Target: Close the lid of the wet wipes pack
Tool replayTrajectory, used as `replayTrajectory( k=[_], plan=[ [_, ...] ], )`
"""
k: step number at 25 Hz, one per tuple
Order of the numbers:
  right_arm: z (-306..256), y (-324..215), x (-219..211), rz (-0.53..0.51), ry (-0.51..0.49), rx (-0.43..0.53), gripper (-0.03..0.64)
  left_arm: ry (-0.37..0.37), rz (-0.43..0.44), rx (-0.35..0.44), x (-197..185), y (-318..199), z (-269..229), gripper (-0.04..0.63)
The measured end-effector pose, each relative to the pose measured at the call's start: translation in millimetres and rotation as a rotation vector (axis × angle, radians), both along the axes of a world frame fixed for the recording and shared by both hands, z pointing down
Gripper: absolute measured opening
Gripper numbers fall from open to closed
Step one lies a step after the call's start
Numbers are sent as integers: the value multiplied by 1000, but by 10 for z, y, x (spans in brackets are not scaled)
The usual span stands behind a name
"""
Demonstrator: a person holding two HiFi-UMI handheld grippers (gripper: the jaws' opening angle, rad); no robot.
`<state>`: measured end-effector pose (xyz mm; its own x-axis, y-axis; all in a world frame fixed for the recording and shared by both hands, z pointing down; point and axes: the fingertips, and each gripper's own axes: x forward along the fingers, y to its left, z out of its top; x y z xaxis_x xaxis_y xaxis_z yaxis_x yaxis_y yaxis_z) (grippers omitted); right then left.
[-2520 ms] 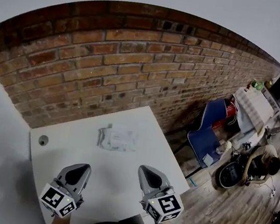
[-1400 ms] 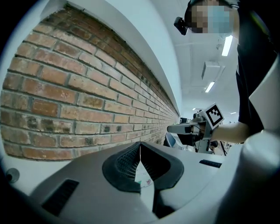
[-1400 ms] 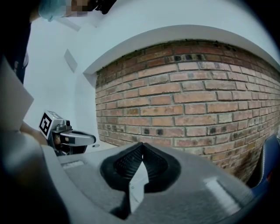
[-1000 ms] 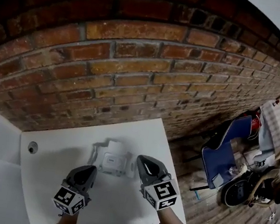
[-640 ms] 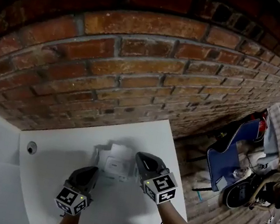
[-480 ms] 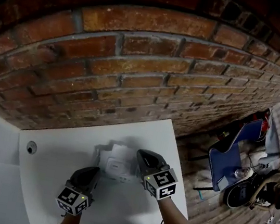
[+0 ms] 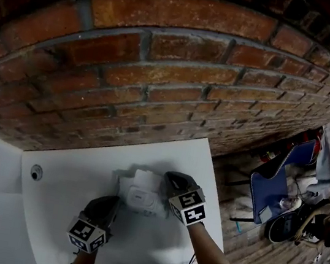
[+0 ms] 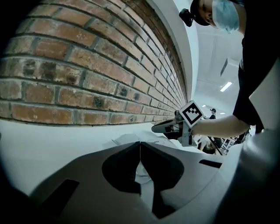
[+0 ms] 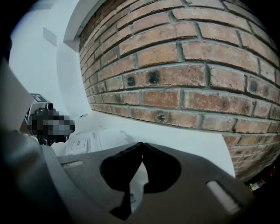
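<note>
Both grippers have moved in on the pack [image 7: 140, 196] since 2.5 s ago. It lies on the tabletop [image 7: 59, 189] between them, long axis left-right. The right gripper [image 7: 172, 178], nearer, meets its right end, and the left gripper [image 7: 113, 203] sits just beside its near-left corner. Both have their jaws pressed together, holding nothing.

Fisheye distortion is bending the brick wall [image 7: 162, 72], and the corners above it are going black. Soft light is falling on the table [image 7: 65, 171] below the wall, leaving a faint shadow around the wet wipes pack [image 7: 140, 198]; a ceiling light [image 8: 226, 86] is glaring beside the wall
</note>
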<state>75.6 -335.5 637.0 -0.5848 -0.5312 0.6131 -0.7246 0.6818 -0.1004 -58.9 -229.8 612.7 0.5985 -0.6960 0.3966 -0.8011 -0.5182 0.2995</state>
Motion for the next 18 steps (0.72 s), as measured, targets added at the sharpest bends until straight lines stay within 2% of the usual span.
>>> replayTrajectory(
  k=[9,18],
  plan=[
    [172,-39,-10,-28,49,-69,-2,10,1,-20,21,15,74,0],
    [348,-20,-78,-161,66,-193,-2,12,-4,-31,25,29,127,0]
  ],
)
